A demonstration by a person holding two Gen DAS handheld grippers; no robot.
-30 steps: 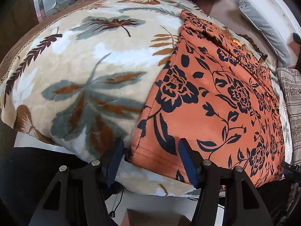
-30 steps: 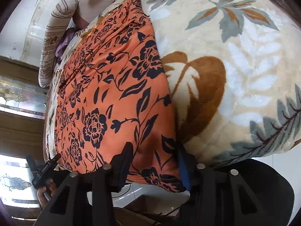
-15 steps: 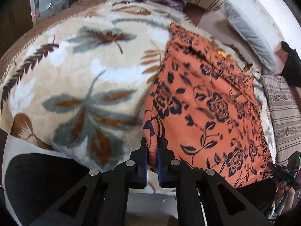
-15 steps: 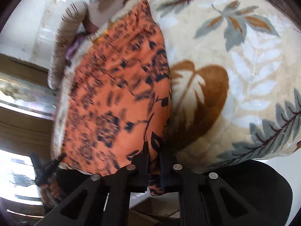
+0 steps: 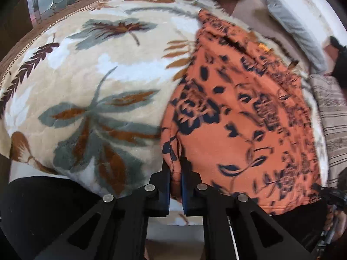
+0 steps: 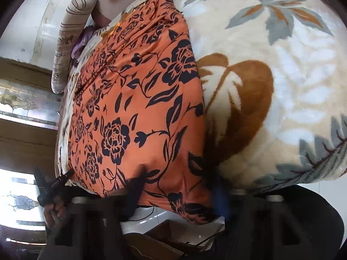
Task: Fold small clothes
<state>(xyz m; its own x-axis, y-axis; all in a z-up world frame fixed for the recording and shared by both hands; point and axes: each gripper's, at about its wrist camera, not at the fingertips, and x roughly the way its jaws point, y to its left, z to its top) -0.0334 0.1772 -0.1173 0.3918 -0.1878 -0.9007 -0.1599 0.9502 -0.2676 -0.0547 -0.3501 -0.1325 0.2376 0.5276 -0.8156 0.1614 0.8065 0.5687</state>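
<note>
Fingers (image 5: 165,179) of my left gripper (image 5: 175,184) are pressed together, pinching a bunched corner of the orange floral garment (image 5: 243,117). On my right gripper (image 6: 175,192) the blurred fingers (image 6: 135,186) stand spread, straddling the garment's other near corner without closing on it. Ahead of both, the garment lies spread on a leaf-patterned blanket (image 5: 91,82) covering the bed, with a striped pillow (image 6: 71,34) past its far end.
</note>
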